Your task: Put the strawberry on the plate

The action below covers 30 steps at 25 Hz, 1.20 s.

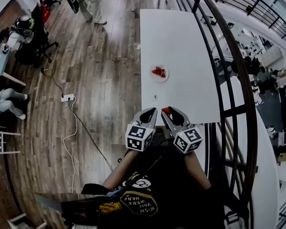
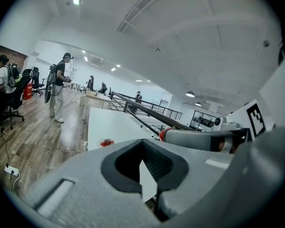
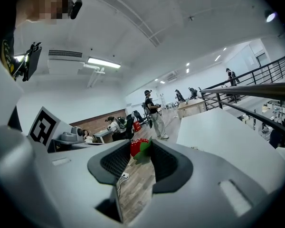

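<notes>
The person's forearms reach side by side to the near edge of the table (image 1: 181,42), both angled slightly down. The right gripper (image 1: 168,111) pinches a strawberry (image 3: 138,147) at its tips. The left gripper (image 1: 151,112) is closed and empty.

The only print that can be read is on an oval emblem (image 1: 139,203) with a yellow rim, on the front of the person's black top (image 1: 174,194) at the lower edge of the head view. Its pale capitals say "WISH YOU WERE HERE". Just beside it, a yellow patch (image 1: 109,207) bears marks too small to read. The left cube (image 1: 139,137) on the left gripper (image 1: 152,111) and the right cube (image 1: 188,140) on the right gripper (image 1: 167,110) carry black-and-white square markers. These are block patterns, not letters or numbers.
</notes>
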Each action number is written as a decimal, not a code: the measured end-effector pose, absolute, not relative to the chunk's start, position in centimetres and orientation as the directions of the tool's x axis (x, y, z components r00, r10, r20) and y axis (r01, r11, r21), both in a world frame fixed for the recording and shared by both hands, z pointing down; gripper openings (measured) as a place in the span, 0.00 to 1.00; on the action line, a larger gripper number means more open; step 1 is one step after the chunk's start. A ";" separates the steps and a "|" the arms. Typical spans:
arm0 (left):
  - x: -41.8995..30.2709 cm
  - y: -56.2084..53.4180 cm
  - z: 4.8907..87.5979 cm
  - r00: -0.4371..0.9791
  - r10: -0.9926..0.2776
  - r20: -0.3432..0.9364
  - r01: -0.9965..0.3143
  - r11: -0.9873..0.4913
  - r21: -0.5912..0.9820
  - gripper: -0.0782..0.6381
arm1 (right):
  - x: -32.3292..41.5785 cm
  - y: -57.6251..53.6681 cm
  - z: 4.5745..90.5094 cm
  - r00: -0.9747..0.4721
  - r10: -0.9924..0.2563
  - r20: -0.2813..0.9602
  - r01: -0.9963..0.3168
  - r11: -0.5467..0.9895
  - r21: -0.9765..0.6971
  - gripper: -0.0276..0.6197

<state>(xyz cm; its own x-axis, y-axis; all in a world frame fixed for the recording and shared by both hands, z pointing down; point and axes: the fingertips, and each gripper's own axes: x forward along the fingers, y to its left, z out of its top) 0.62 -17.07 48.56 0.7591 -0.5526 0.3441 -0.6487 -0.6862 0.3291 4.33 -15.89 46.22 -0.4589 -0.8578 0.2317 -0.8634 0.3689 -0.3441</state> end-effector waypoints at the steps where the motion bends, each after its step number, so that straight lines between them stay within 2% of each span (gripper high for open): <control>1: 0.5 -17.5 48.5 0.755 -0.558 0.345 -0.654 -0.679 0.333 0.12 | 4.3 -16.3 46.2 -0.463 -0.855 0.233 -0.862 0.373 -0.344 0.26; 20: 4.4 -25.4 48.1 0.689 -0.629 0.359 -0.723 -0.631 0.282 0.12 | 9.3 -25.2 46.0 -0.539 -0.814 0.218 -0.823 0.454 -0.342 0.26; 30: 3.5 -28.8 49.9 0.608 -0.673 0.421 -0.790 -0.562 0.244 0.12 | 10.6 -27.6 48.1 -0.583 -0.771 0.256 -0.795 0.475 -0.377 0.26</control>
<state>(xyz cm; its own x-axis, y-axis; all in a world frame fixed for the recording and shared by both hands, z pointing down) 3.54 -28.76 49.93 0.6081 -0.6729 0.4212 -0.7905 -0.5619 0.2436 10.63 -27.64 48.09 -0.5828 -0.7710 0.2565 -0.7948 0.4753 -0.3774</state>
